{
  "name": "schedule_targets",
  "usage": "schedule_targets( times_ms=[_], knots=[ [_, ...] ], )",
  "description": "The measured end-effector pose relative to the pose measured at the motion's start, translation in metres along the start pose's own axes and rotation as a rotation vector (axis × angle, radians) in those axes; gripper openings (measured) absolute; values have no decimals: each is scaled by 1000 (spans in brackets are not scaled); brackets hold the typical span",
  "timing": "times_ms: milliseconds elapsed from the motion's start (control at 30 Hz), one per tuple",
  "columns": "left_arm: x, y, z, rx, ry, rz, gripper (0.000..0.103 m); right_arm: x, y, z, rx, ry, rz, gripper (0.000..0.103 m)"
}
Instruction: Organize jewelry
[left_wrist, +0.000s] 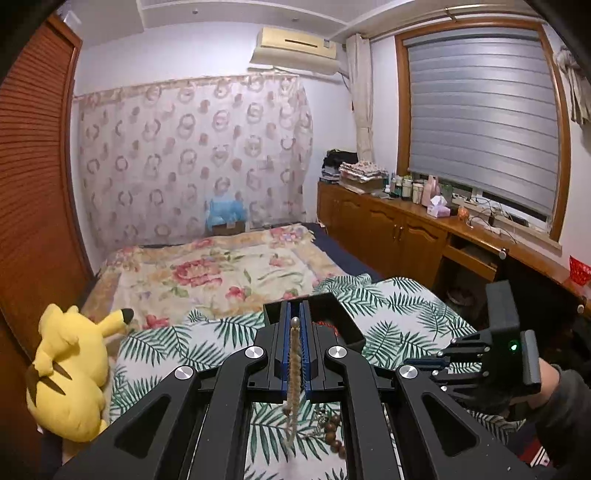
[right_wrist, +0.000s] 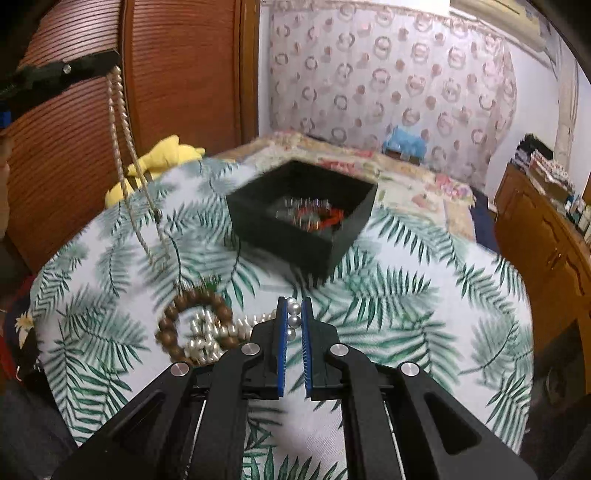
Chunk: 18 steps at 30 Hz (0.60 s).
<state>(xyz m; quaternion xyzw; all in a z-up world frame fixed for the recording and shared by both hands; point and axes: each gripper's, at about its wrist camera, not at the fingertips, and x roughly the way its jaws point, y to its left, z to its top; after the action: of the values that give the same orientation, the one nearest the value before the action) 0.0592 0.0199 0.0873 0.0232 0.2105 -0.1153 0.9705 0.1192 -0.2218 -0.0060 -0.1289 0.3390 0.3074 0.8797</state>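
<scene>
The black box (right_wrist: 301, 218) stands open on the leaf-print cloth (right_wrist: 424, 295) and serves as the marker for everything else. Inside it lies a tangle of red and greenish jewellery, too blurred to tell apart. The left gripper (left_wrist: 294, 325) is clamped on a long beige bead necklace (left_wrist: 293, 380): the strand runs up between the blue pads (left_wrist: 284, 354), its top bead showing just at the fingertips, and the rest hangs down in a doubled loop. In the right wrist view this necklace (right_wrist: 125, 147) dangles from the left gripper to the left of the box and higher than it, its lower end reaching down near the cloth. The right gripper (right_wrist: 294, 314), on the near side of the box and apart from it, has its pads drawn in against a string of white pearls (right_wrist: 293, 319); three pearls sit stacked between the tips, and the rest trails off to the left across the cloth. There, near-left of the box, the pearl strand lies heaped inside and over a brown wooden bead bracelet (right_wrist: 195, 325) that lies flat on the cloth. A yellow plush toy (right_wrist: 162, 162) lies beyond the cloth, left of the box.
</scene>
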Motion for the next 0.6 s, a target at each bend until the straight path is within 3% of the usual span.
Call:
schedule_targets(
  times_ms=[600],
  knots=[
    [-1,6,27,14,-39,8,4,-46,-4,73,-42,-137,-19,8]
  ],
)
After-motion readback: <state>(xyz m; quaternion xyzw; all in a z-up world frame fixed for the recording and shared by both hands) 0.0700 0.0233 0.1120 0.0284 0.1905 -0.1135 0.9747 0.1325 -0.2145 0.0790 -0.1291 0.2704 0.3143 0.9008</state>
